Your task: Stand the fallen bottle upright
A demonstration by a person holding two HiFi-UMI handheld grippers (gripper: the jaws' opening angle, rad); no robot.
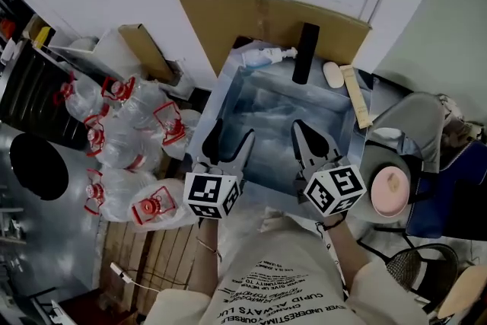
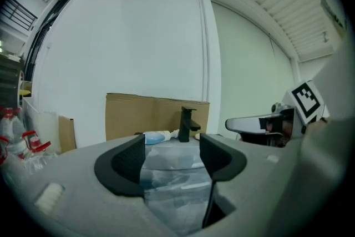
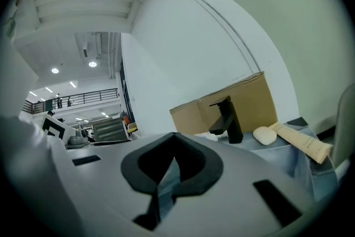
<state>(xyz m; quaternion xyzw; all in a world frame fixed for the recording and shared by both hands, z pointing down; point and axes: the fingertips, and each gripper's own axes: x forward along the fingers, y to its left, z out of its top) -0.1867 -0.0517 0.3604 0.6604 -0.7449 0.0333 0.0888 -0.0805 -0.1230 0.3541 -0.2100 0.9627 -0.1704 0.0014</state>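
While the clear, blue-tinted plastic pump bottle (image 1: 262, 56) lies toppled beside the black tap (image 1: 305, 53), the left gripper (image 1: 232, 132) gapes empty and the right gripper (image 1: 300, 126) is closed on nothing.

Bottle (image 1: 266, 56) lies left of the faucet (image 1: 305, 53); soap (image 1: 333, 74) right; cardboard (image 1: 266, 19) behind

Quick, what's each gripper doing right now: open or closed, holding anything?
Left gripper: open, jaws apart, nothing between them.
Right gripper: closed, jaws together, holding nothing.
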